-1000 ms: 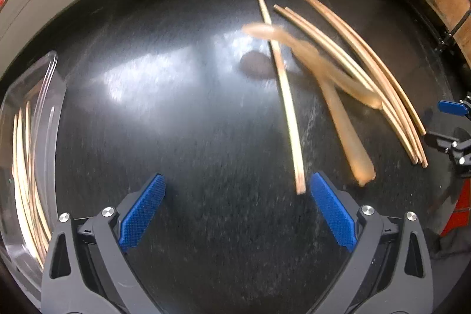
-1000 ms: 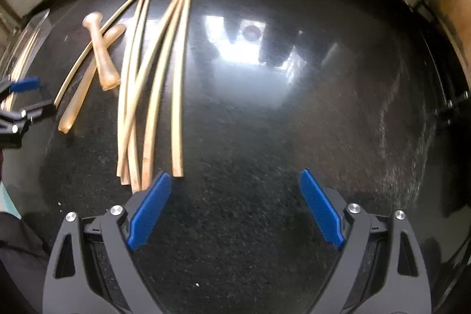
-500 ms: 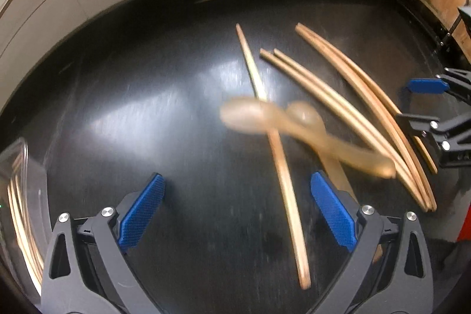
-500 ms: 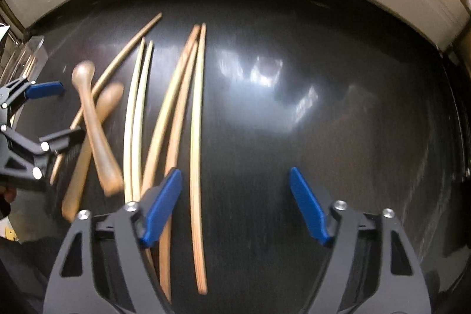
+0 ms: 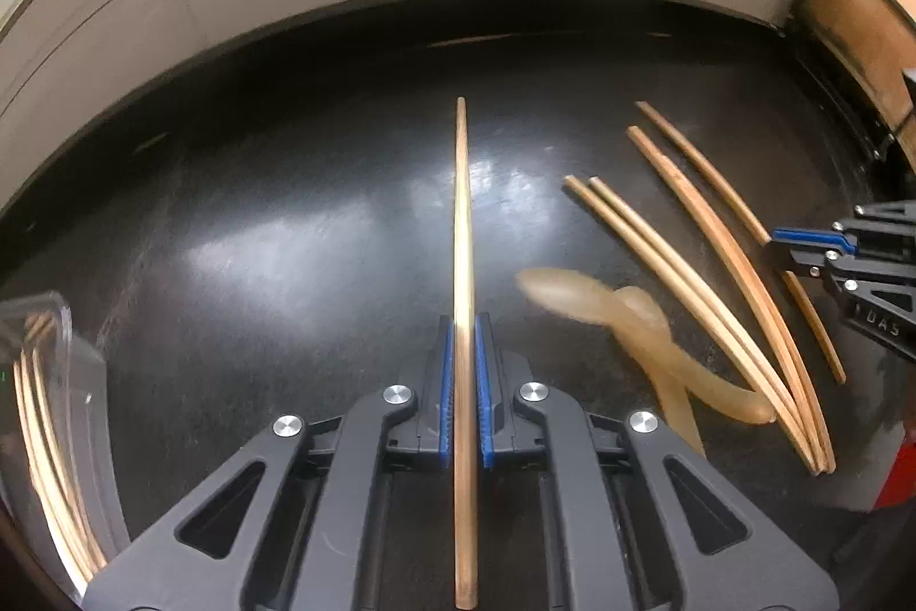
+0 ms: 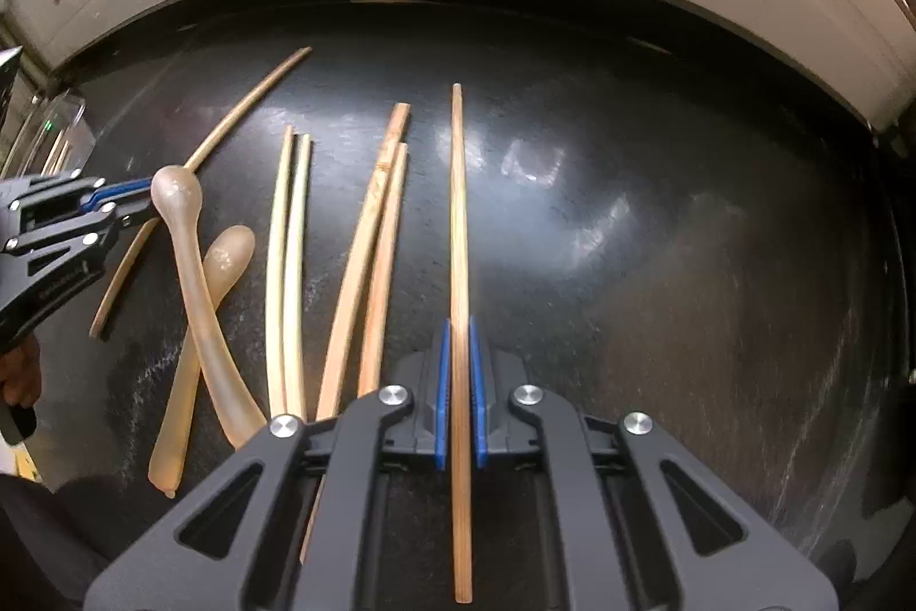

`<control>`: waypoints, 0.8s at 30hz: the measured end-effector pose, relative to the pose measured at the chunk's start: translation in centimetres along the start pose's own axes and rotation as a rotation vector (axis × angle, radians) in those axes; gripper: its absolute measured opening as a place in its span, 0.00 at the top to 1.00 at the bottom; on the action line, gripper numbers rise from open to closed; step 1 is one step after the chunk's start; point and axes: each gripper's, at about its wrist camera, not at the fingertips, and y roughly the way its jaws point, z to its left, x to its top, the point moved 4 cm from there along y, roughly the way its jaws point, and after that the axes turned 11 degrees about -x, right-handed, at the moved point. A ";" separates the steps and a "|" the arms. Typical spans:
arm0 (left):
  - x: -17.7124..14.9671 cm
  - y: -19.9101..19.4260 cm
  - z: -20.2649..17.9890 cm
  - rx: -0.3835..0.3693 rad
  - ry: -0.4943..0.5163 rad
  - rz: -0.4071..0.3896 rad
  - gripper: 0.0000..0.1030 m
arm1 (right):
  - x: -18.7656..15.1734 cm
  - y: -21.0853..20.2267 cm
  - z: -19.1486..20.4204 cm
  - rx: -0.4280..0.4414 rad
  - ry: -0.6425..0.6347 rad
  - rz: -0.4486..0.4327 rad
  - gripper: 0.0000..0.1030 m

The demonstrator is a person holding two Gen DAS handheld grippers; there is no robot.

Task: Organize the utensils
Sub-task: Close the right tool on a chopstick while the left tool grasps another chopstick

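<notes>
While a few sticks already lie in the clear container (image 5: 74, 382), both grippers—left gripper (image 5: 465, 382) and right gripper (image 6: 460, 382)—have just clamped one chopstick each; four chopsticks (image 6: 366, 267) and two spoons (image 6: 194, 290) remain.

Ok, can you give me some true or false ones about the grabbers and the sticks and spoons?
1. The left gripper is shut on a long thin wooden chopstick. True; its jaws have just closed on it.
2. The right gripper is open and empty. False: it is shut on another wooden chopstick, and its jaws have just closed too.
3. The two see-through beige plastic spoons lie crossed over each other on the shiny black countertop. True.
4. The clear plastic container is empty. False: thin wooden sticks are inside it.
</notes>
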 end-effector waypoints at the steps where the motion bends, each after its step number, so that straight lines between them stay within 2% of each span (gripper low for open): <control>1: -0.1 -0.2 0.3 0.000 -0.015 0.002 0.94 | 0.0 0.1 -0.4 0.004 0.020 0.006 0.93; 6: -0.6 -1.8 1.5 0.014 -0.093 0.015 0.94 | -0.3 -0.1 -3.0 0.029 0.115 0.025 0.93; 13: -1.8 -6.8 1.6 0.024 -0.186 0.039 0.94 | -0.3 -4.8 -3.4 0.088 0.165 0.003 0.93; 19: -3.6 -11.9 2.2 0.042 -0.259 0.020 0.94 | 0.9 -8.9 -0.2 0.170 0.129 -0.026 0.93; 24: -5.7 -16.3 4.4 0.069 -0.303 -0.015 0.94 | 2.4 -11.5 5.9 0.260 0.072 -0.039 0.93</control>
